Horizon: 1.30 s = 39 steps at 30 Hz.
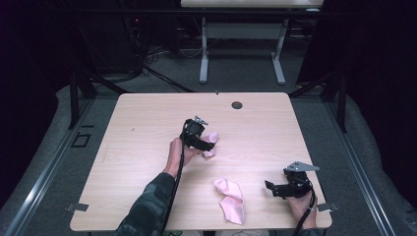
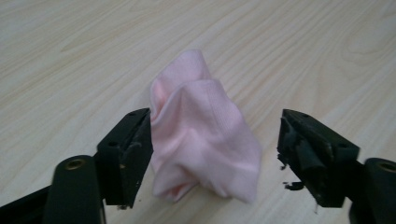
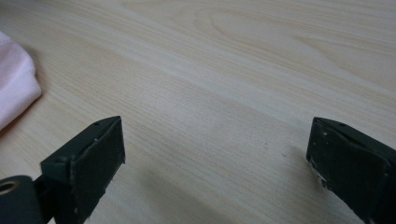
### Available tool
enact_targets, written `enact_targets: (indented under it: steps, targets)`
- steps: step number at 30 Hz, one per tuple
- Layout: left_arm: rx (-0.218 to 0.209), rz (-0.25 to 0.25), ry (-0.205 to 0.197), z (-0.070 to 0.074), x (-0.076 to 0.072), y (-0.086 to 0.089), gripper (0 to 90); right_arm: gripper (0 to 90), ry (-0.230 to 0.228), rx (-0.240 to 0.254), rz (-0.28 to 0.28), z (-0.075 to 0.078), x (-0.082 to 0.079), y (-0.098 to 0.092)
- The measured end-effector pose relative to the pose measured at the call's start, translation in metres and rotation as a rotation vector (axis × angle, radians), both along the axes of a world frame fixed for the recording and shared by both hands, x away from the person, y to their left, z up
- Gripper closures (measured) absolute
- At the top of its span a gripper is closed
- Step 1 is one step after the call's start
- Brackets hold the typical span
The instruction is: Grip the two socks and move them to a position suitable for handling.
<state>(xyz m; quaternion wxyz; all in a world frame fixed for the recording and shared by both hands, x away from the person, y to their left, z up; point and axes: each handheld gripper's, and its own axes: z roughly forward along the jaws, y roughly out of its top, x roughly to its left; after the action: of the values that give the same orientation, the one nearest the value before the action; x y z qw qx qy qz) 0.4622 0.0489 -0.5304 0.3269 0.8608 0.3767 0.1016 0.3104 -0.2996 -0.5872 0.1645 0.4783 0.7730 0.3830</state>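
The high view looks forward and down over the whole counter point(image 1: 147, 118). The left gripper view sits low and close, facing a crumpled pink sock point(image 2: 201, 135), also in the high view. The right gripper view skims bare wood, another pink sock point(image 3: 14, 88) at its edge.

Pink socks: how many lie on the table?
2. One sock sits mid-table at the left tongs; the other sock lies near the front edge. None seems hidden.

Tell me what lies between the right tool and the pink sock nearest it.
Only bare table between right tool and sock, per the high view.
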Motion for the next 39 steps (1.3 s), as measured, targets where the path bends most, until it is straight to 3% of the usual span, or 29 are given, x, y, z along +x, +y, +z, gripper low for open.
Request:
enact_targets:
  steps: [3, 8, 11, 14, 16, 23, 30, 39]
  targets:
    - [0.028, 0.001, 0.028, -0.007, 0.009, -0.009, 36.1, 4.5, 0.004, -0.012, 0.004, 0.000, 0.000, 0.000]
    - [0.075, -0.003, 0.054, -0.020, 0.015, -0.015, 49.3, 5.6, 0.005, 0.001, 0.004, 0.000, 0.000, 0.000]
    - [0.100, -0.002, 0.062, -0.026, 0.016, -0.017, 60.4, 7.0, 0.011, -0.019, 0.008, 0.000, 0.000, 0.000]
    - [0.100, 0.008, 0.055, -0.027, 0.016, -0.017, 65.8, 7.6, 0.011, -0.015, 0.006, 0.000, 0.000, 0.001]
    - [0.096, 0.010, 0.043, -0.028, 0.016, -0.016, 74.1, 8.0, 0.013, -0.020, 0.007, 0.000, 0.000, 0.000]
    - [0.081, 0.009, 0.034, -0.029, 0.017, -0.011, 80.9, 8.5, 0.011, -0.023, 0.005, 0.000, 0.000, 0.001]
    - [0.054, 0.010, 0.028, -0.014, 0.009, 0.002, 81.1, 9.0, 0.007, -0.022, 0.000, 0.000, 0.000, 0.001]
    - [0.010, 0.018, -0.026, 0.022, -0.025, 0.036, 80.9, 9.4, 0.009, -0.028, -0.003, 0.000, 0.000, 0.001]
